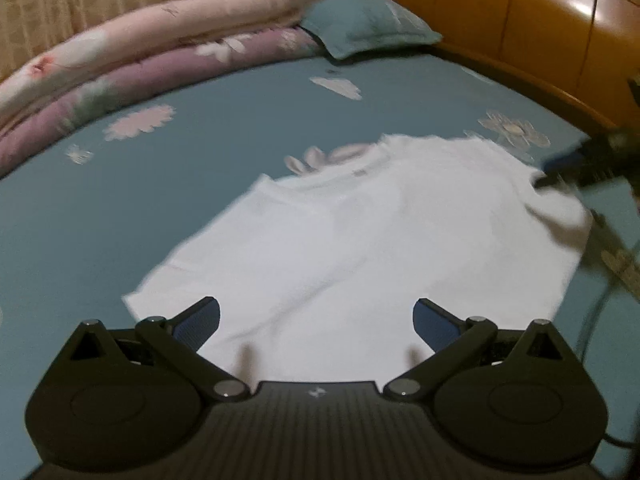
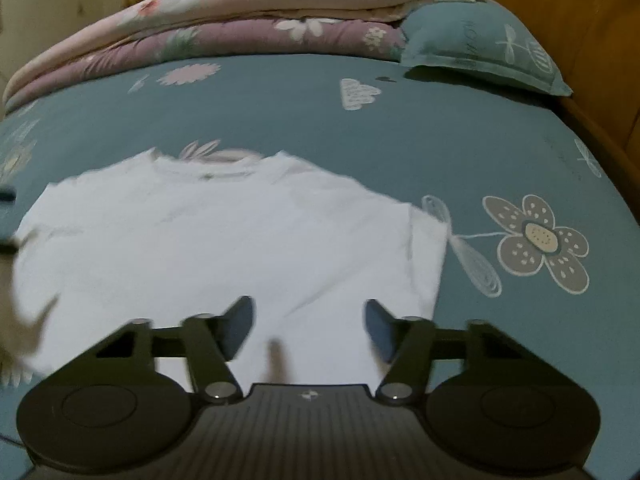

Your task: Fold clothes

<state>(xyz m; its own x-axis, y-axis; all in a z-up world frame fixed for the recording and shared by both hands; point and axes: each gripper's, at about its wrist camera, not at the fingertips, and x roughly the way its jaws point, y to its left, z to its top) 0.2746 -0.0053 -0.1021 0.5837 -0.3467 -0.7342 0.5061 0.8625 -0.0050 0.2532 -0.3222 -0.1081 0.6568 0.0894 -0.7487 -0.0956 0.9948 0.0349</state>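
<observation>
A white T-shirt (image 1: 360, 240) lies spread flat on the blue flowered bedsheet (image 1: 200, 152), collar away from me. My left gripper (image 1: 316, 312) hovers over the shirt's near edge, jaws wide apart and nothing between the pads. In the right wrist view the same shirt (image 2: 220, 248) fills the left and middle. My right gripper (image 2: 308, 322) stands over its near right part beside the sleeve, jaws partly apart with only flat cloth lying under the gap. From the left wrist view, the right gripper (image 1: 580, 164) is a dark blur at the shirt's right sleeve.
Folded pink and purple quilts (image 2: 240, 20) are stacked along the far side of the bed, with a blue pillow (image 2: 480, 48) beside them. A wooden headboard (image 1: 540, 20) runs along the right. A thin dark cable (image 1: 600, 300) hangs at the right.
</observation>
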